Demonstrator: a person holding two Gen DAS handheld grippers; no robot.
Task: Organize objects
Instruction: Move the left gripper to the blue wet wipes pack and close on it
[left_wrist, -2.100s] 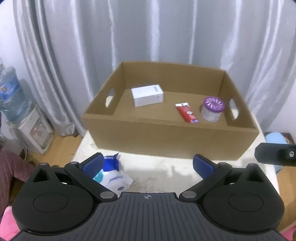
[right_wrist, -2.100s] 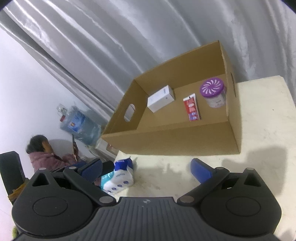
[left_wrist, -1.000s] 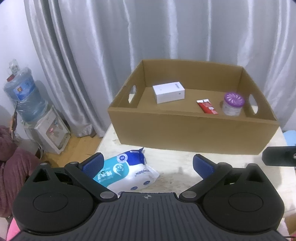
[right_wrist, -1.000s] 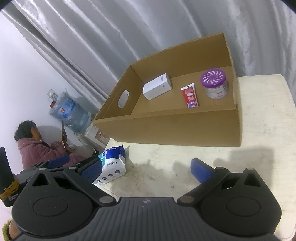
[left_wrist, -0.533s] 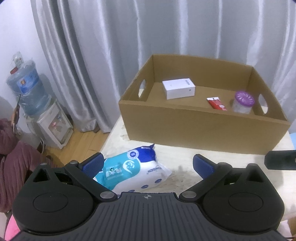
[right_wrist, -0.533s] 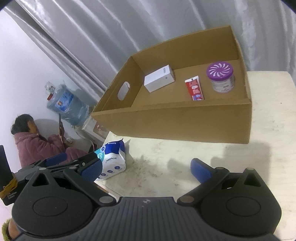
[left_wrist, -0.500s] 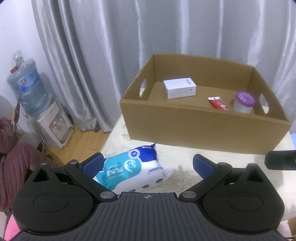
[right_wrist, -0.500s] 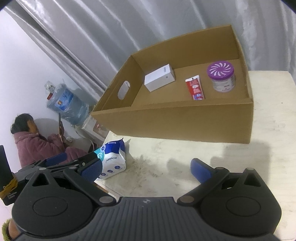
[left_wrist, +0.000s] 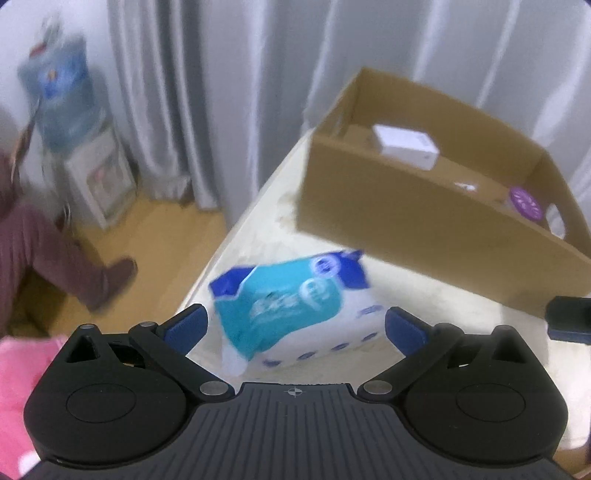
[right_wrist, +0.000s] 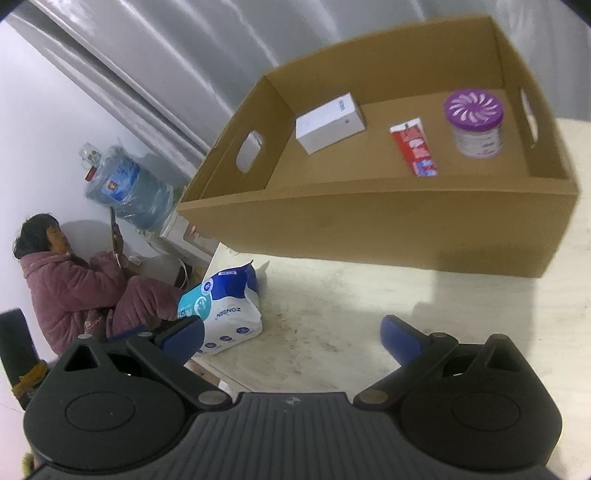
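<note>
A blue-and-white tissue pack (left_wrist: 295, 306) lies on the pale table (left_wrist: 436, 299) near its left edge, also seen as the tissue pack (right_wrist: 221, 306) in the right wrist view. My left gripper (left_wrist: 295, 326) is open, its blue fingers on either side of the pack without touching it. My right gripper (right_wrist: 291, 332) is open over bare table, right of the pack. The cardboard box (right_wrist: 369, 221) holds a white box (right_wrist: 328, 123), a red tube (right_wrist: 413, 146) and a purple-lidded jar (right_wrist: 474, 123).
The table's left edge (left_wrist: 229, 236) drops to a wooden floor. A water dispenser (left_wrist: 66, 122) stands by the grey curtain (left_wrist: 258, 92). A person in a pink coat (right_wrist: 70, 284) sits on the floor at the left. The box (left_wrist: 436, 195) fills the far table.
The left gripper has swung left and down toward the tissue pack, which now lies between its fingers. The right gripper has moved closer to the box.
</note>
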